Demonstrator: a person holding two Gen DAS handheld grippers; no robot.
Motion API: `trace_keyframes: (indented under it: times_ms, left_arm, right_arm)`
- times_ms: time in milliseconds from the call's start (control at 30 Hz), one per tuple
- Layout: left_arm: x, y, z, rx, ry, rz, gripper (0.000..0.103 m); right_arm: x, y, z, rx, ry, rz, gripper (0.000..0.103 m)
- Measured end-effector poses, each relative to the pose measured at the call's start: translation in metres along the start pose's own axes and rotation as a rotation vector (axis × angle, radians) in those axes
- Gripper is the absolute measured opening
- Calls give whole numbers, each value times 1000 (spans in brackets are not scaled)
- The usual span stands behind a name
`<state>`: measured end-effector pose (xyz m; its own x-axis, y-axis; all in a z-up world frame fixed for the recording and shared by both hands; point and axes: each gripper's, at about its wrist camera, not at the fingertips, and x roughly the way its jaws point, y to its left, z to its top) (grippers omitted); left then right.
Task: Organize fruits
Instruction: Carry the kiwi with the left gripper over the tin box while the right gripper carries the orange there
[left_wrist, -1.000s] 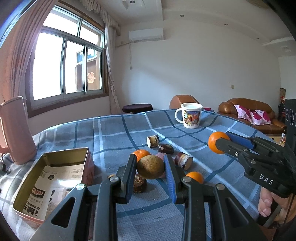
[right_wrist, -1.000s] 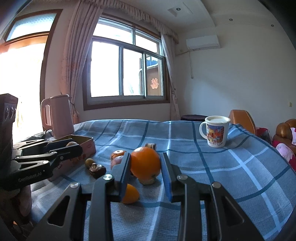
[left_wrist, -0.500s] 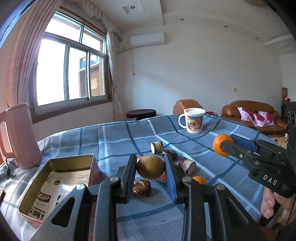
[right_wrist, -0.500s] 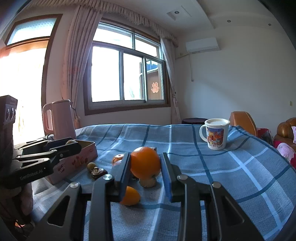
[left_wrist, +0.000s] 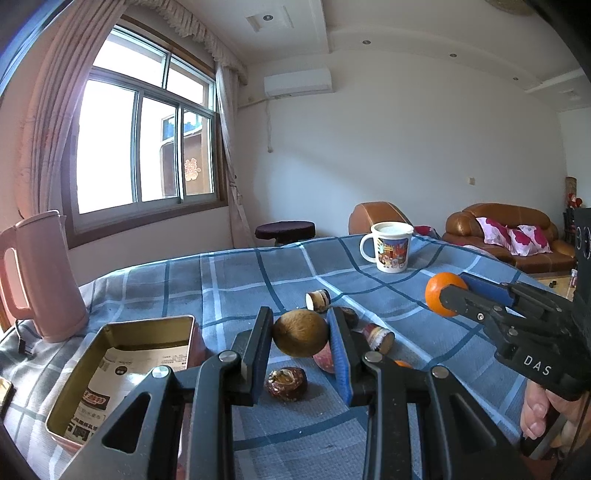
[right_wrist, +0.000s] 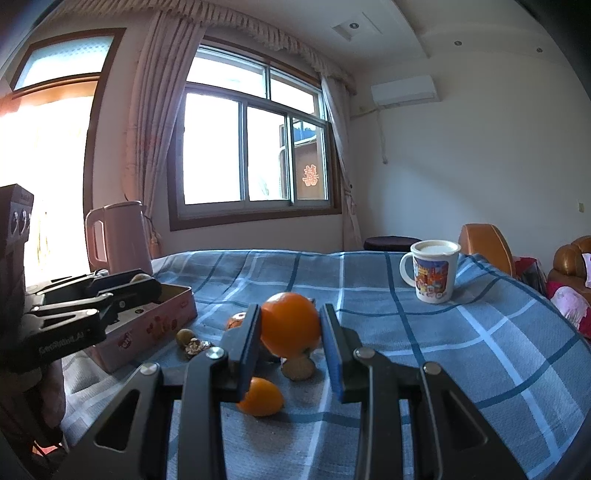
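Observation:
My left gripper (left_wrist: 300, 336) is shut on a brown round fruit (left_wrist: 300, 333) and holds it above the blue plaid cloth, right of the open tin box (left_wrist: 122, 365). My right gripper (right_wrist: 290, 328) is shut on an orange (right_wrist: 290, 324) held above the cloth; it also shows in the left wrist view (left_wrist: 443, 298). On the cloth lie a second orange (right_wrist: 260, 397), a dark cupcake-like piece (left_wrist: 286, 383), a cut fruit (right_wrist: 298, 368) and several small pieces. The left gripper shows at the left of the right wrist view (right_wrist: 144, 286), over the tin box (right_wrist: 147, 325).
A pink kettle (left_wrist: 40, 273) stands at the left behind the tin. A white printed mug (left_wrist: 391, 246) stands at the far right of the table. A window, a stool and brown sofas lie beyond the table.
Both grippers have risen with their fruits still held. The left gripper has lifted the brown fruit clear of the pile, and the tin box now sits closer to it.

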<state>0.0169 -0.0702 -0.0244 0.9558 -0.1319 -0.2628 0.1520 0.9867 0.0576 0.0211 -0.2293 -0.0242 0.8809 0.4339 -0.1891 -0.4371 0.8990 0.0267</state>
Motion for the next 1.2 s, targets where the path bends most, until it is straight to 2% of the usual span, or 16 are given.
trace_keyframes:
  times_ms: [967, 1200]
  left_arm:
    - [-1, 57, 7, -86, 61, 97, 32]
    - [-1, 78, 5, -110, 85, 146, 32]
  right_arm:
    - [34, 63, 45, -95, 16, 129, 35]
    - [52, 81, 53, -136, 40, 141, 35]
